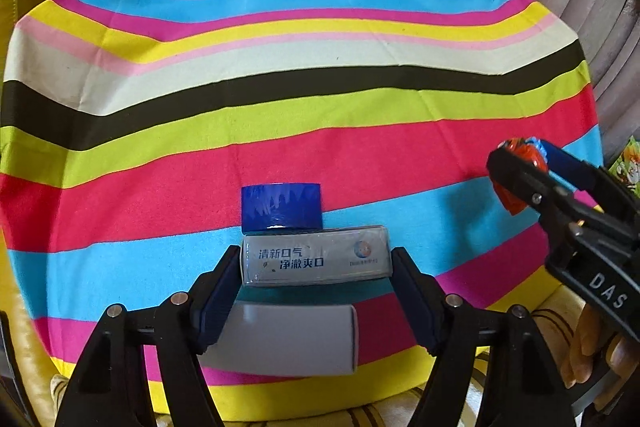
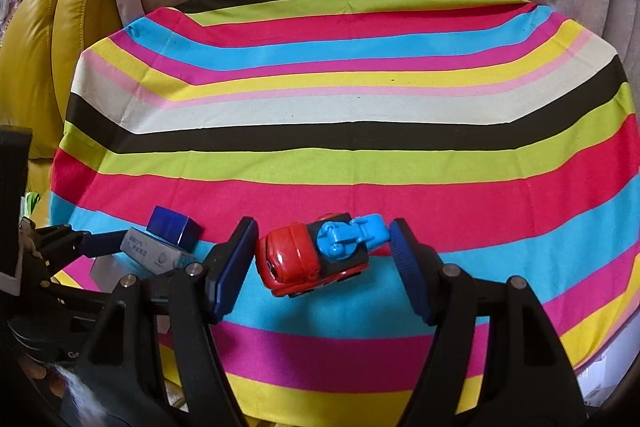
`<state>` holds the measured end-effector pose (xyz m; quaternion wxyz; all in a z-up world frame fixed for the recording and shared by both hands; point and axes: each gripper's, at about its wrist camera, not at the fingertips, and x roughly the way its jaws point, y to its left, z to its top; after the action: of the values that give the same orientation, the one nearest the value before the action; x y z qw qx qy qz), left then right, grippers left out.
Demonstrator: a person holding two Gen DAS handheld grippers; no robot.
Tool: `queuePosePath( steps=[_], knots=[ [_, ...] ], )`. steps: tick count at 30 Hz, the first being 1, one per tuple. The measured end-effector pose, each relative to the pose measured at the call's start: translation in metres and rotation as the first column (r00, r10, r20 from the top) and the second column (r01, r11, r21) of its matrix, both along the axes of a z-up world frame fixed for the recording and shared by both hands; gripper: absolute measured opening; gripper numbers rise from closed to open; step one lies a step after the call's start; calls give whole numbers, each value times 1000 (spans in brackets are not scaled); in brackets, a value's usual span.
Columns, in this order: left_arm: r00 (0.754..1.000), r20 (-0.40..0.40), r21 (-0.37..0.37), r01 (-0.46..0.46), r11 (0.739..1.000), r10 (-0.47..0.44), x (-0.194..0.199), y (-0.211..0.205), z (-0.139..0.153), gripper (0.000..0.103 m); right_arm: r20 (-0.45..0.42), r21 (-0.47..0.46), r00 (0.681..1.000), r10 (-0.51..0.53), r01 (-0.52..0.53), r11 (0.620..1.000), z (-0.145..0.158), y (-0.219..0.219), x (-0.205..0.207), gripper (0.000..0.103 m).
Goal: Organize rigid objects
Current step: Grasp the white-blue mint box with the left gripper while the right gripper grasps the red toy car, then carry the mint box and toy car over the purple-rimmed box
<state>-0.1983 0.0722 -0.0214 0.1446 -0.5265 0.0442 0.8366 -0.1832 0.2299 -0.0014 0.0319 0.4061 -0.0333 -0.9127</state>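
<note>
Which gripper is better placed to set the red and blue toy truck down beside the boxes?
Right. The right gripper already has the red and blue toy truck between its fingers, apparently held above the striped cloth. The left gripper is occupied around the silver printed box.

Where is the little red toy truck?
The red toy truck sits between the right gripper fingers in the right wrist view, over the striped cloth, right of the blue cube.
</note>
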Motion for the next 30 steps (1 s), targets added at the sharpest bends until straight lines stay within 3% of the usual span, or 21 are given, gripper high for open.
queuePosePath(
  steps=[10, 20, 30],
  knots=[
    [991, -123, 43, -38, 998, 43, 21, 0, 22, 74, -20, 23, 999, -34, 35, 999, 8, 8, 28, 71],
    [978, -179, 106, -88, 990, 106, 52, -6, 32, 74, -26, 43, 998, -65, 66, 997, 19, 17, 56, 71],
    [980, -186, 149, -46, 988, 73, 79, 13, 39, 74, -37, 83, 995, -90, 93, 992, 34, 28, 96, 71]
  ],
)
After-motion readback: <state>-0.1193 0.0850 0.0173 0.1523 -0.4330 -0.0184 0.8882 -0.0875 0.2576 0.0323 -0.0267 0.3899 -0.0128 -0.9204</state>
